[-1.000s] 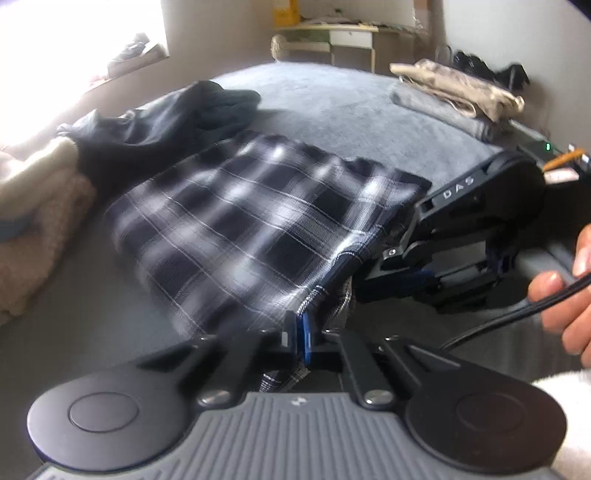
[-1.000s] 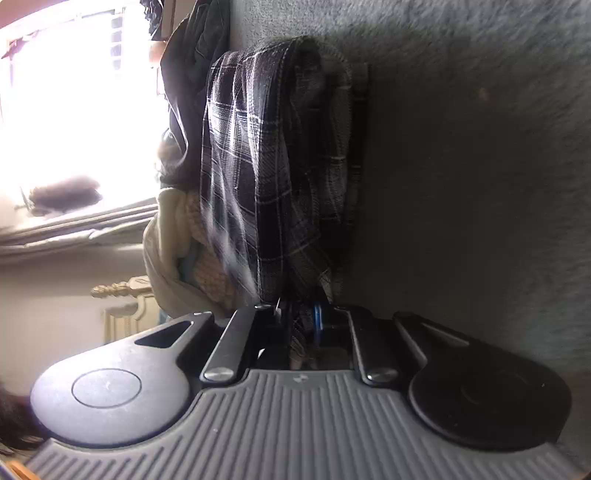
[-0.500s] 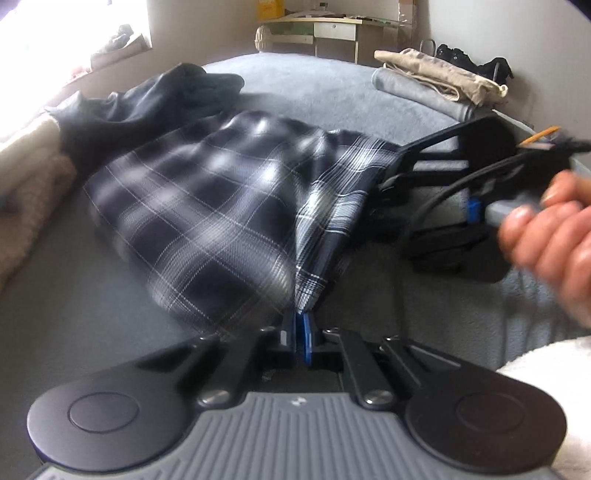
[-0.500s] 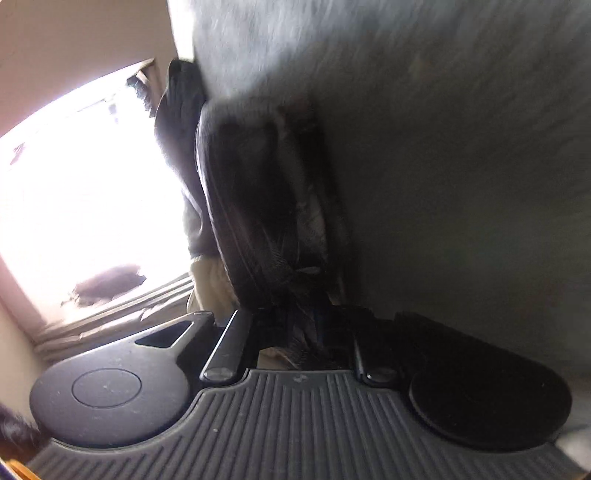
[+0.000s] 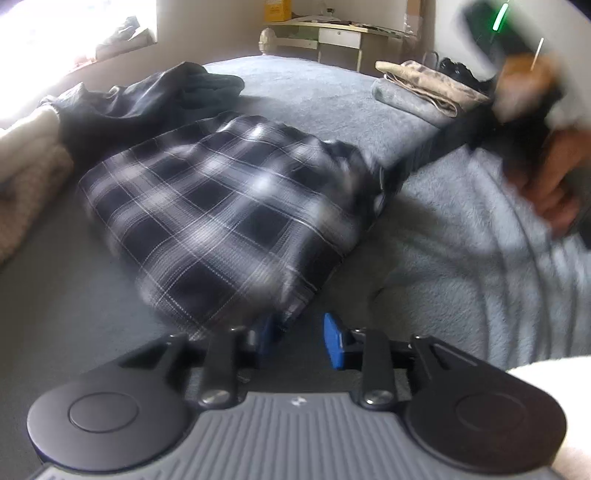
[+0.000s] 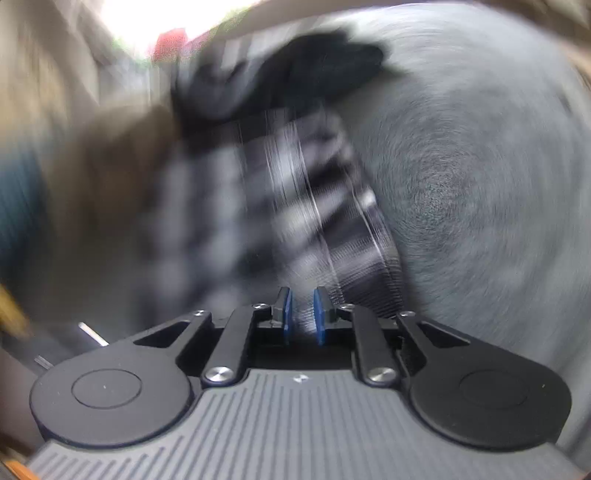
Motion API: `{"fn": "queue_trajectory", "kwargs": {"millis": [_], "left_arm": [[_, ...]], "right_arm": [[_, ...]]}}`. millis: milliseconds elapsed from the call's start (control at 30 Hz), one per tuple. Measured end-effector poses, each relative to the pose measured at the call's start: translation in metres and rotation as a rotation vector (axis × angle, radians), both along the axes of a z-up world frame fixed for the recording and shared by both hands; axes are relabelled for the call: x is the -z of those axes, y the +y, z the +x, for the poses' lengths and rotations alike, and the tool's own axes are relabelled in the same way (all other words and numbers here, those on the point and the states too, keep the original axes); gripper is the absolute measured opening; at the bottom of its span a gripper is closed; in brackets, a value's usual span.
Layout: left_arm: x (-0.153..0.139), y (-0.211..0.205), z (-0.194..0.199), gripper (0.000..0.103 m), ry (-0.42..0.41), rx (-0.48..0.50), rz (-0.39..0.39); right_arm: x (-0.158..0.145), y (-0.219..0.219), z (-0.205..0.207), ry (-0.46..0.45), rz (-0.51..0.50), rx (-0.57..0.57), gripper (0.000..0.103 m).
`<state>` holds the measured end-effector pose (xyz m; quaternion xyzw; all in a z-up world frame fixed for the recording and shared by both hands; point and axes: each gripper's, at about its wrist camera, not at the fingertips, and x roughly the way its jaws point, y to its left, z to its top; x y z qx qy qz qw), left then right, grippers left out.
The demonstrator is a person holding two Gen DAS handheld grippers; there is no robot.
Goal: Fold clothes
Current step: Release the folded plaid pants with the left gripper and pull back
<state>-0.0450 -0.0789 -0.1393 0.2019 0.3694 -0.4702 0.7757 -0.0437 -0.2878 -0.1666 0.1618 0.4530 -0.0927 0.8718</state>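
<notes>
Left wrist view: low and close over the grey bed (image 5: 295, 81), facing across it toward a desk (image 5: 332, 33) at the far wall. Right wrist view: close above the bed, tilted down, heavily blurred. Shared: plaid shirt (image 5: 221, 206) (image 6: 295, 221), dark garment (image 5: 155, 96) (image 6: 280, 74).

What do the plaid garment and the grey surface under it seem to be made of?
The plaid garment looks like thin woven cloth, perhaps cotton or flannel: crossing yarn lines show, the finish is matte, and it folds softly. The grey surface looks like plush fleece bedding: a fuzzy nap without shine. Blur leaves the exact fibres open.
</notes>
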Motion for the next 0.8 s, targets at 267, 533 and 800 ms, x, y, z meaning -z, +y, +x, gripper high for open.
{"fn": "queue_trajectory", "kwargs": {"millis": [267, 533, 800], "left_arm": [[-0.035, 0.045, 0.023, 0.038, 0.083, -0.173, -0.16], [0.011, 0.01, 0.043, 0.06, 0.051, -0.122, -0.04], [-0.007, 0.045, 0.055, 0.072, 0.134, -0.23, -0.128]], "right_arm": [[-0.015, 0.002, -0.023, 0.113, -0.242, -0.106, 0.008], [0.013, 0.003, 0.015, 0.129, -0.297, -0.238, 0.007], [-0.022, -0.007, 0.034, 0.064, -0.257, -0.228, 0.008]]}}
